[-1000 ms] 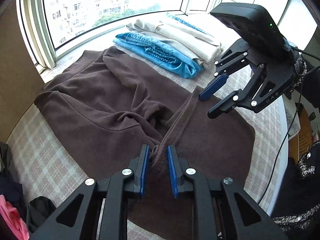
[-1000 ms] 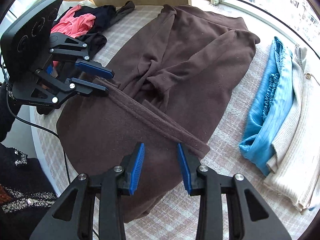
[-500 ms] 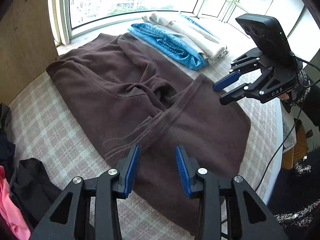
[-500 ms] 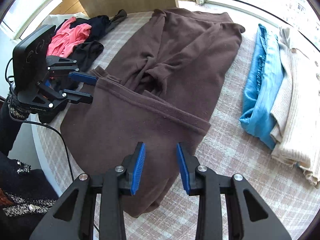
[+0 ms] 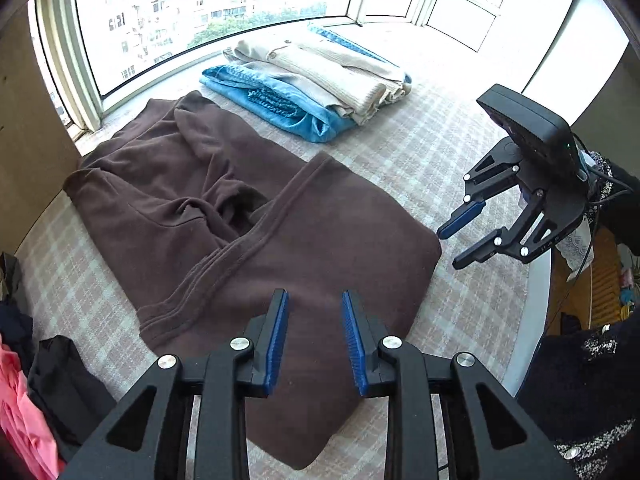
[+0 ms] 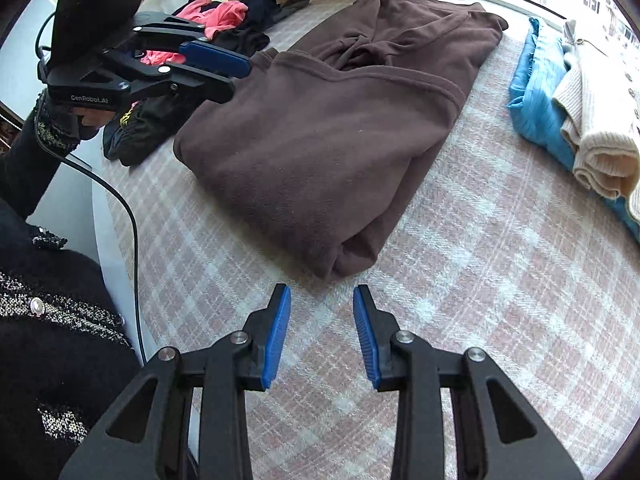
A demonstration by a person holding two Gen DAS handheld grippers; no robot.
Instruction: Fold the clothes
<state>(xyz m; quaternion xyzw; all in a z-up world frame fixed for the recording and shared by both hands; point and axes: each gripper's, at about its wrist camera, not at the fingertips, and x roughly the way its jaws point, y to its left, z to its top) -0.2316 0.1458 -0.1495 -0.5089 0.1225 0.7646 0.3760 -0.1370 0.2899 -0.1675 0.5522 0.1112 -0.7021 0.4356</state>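
Brown top (image 5: 304, 240) lies on the plaid bed (image 6: 480, 280), hem folded up over sleeves, approx. half done. We hold both tools empty, jaws apart: left (image 5: 314, 336) over it, right (image 6: 322, 328) just off its corner. Blue/cream stack (image 6: 560, 120) done; pink/black pile (image 6: 224, 20) left.

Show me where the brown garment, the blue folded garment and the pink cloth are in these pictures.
brown garment (image 5: 304, 240), left wrist view, on its folded-over top layer.
blue folded garment (image 6: 538, 92), right wrist view, on its upper face.
pink cloth (image 6: 224, 14), right wrist view, on its bunched middle.
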